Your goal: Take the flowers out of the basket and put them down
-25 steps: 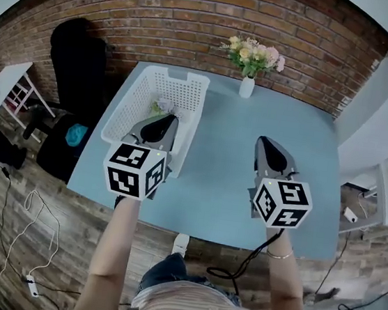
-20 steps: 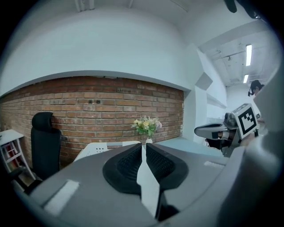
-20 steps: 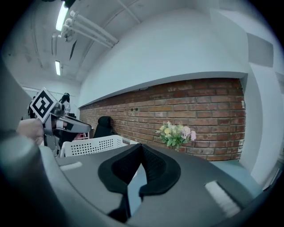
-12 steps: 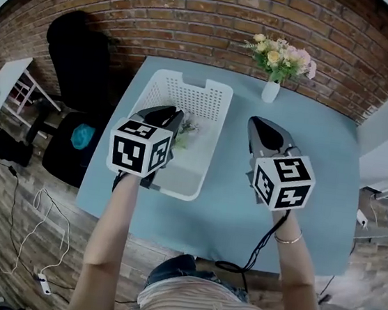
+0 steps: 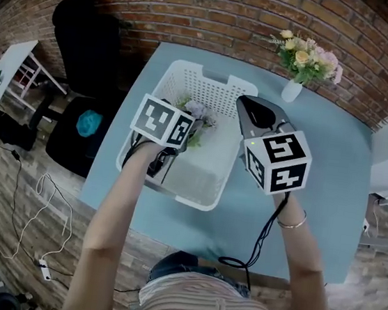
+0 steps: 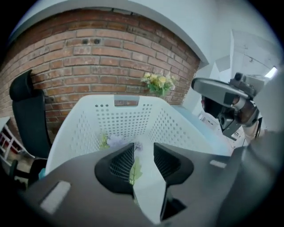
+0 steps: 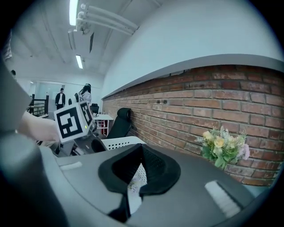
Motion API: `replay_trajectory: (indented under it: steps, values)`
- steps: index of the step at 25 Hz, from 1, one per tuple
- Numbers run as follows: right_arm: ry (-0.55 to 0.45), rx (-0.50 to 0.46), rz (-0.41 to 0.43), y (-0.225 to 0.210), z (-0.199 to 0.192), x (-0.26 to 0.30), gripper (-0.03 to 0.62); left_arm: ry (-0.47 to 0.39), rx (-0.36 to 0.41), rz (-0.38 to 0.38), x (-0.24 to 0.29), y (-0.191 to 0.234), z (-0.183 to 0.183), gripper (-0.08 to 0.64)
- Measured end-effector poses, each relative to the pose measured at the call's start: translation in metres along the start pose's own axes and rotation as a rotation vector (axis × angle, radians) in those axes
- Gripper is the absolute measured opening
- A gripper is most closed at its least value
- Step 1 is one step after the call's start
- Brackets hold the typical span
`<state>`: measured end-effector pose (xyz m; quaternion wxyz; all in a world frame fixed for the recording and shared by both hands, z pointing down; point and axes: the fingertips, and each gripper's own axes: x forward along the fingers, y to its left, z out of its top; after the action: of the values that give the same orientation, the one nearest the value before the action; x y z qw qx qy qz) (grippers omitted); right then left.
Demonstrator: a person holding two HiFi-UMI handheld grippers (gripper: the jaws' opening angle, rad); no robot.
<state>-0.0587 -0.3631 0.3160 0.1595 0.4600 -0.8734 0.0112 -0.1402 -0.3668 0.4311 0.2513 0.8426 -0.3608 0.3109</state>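
Note:
A white perforated basket (image 5: 219, 94) stands on the blue table (image 5: 319, 166). In it lies a small bunch of lilac flowers with green leaves (image 5: 198, 110). My left gripper (image 6: 143, 153) is down inside the basket, just short of the flowers (image 6: 116, 142). Its jaws are opening, and only a green leaf shows in the gap between them, touching neither pad. Its marker cube (image 5: 163, 120) hides the jaws in the head view. My right gripper (image 5: 245, 106) hovers over the basket's right rim, shut and empty (image 7: 142, 153).
A white vase of yellow and pink flowers (image 5: 294, 86) stands at the table's far edge by the brick wall. A black office chair (image 5: 89, 40) is left of the table. Cables lie on the wooden floor (image 5: 33, 208).
Both grippers have moved forward and toward the basket. The left one has gone from the basket's near rim to over the flowers; the right one has come up to the right rim.

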Motion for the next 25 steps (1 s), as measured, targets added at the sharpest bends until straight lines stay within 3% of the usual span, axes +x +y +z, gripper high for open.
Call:
replay_trajectory:
  steps: [6, 12, 25]
  values:
    - [0.021, 0.002, 0.044, 0.012, -0.002, 0.028, 0.006, 0.183, -0.006, 0.047, 0.040, 0.017, -0.036, 0.161]
    - [0.034, 0.006, 0.059, 0.022, -0.004, 0.043, 0.006, 0.345, -0.069, 0.035, 0.067, 0.033, -0.078, 0.163]
    - [0.032, 0.027, 0.056, 0.018, -0.006, 0.052, 0.006, 0.503, -0.158, 0.032, 0.093, 0.047, -0.112, 0.163]
